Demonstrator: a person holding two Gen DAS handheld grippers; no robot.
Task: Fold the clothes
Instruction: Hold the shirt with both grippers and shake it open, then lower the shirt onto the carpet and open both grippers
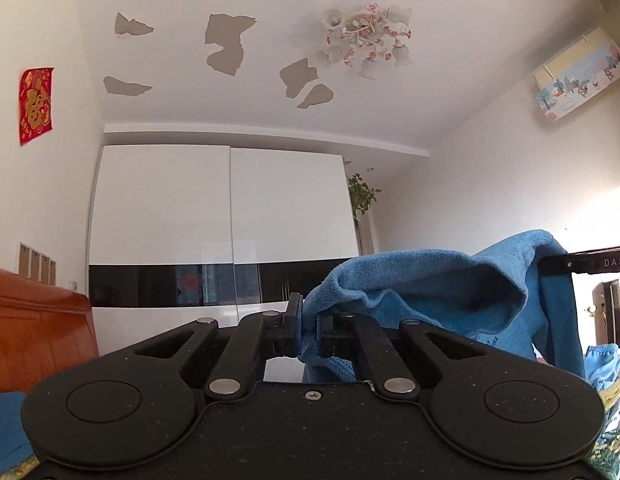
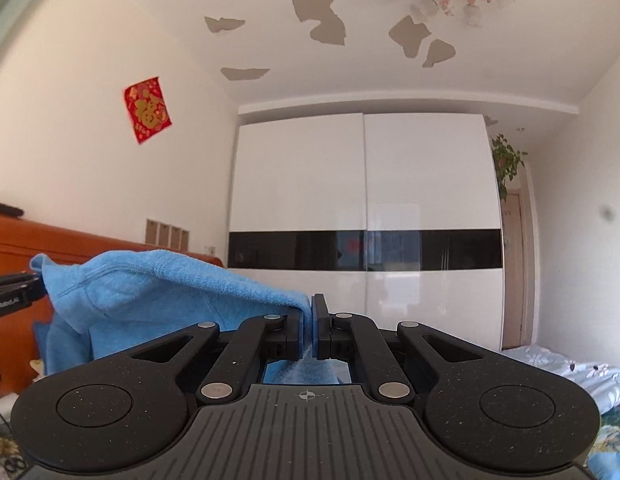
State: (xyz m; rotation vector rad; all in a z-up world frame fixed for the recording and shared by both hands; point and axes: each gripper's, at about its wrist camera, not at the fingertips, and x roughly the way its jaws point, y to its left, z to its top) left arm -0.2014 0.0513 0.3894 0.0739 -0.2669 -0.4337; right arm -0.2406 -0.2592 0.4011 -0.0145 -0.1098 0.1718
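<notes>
Both grippers are clamped on one blue garment (image 1: 450,296), a soft fleecy top, and hold it up in the air in front of the white wardrobe (image 1: 229,208), stretched between them. The left gripper (image 1: 307,332) pinches a bunched edge of the cloth, which bulges out past the fingers towards the right gripper (image 2: 310,332); that one bites a much thinner edge, only a sliver of blue showing between its closed pads. That thin bite looks like the weak point: if the two hands pull apart too hard to flatten the garment, the edge could slide out and one side would drop. The cloth between them sags in a deep fold instead of hanging flat, so laying it down as it is would likely trap a crease or leave a sleeve tucked under. Where each gripper grips, whether shoulder, hem or cuff, cannot be told, so the fold line may come out crooked. Other clothes (image 1: 602,368) lie below the wardrobe side and could snag the hanging part
</notes>
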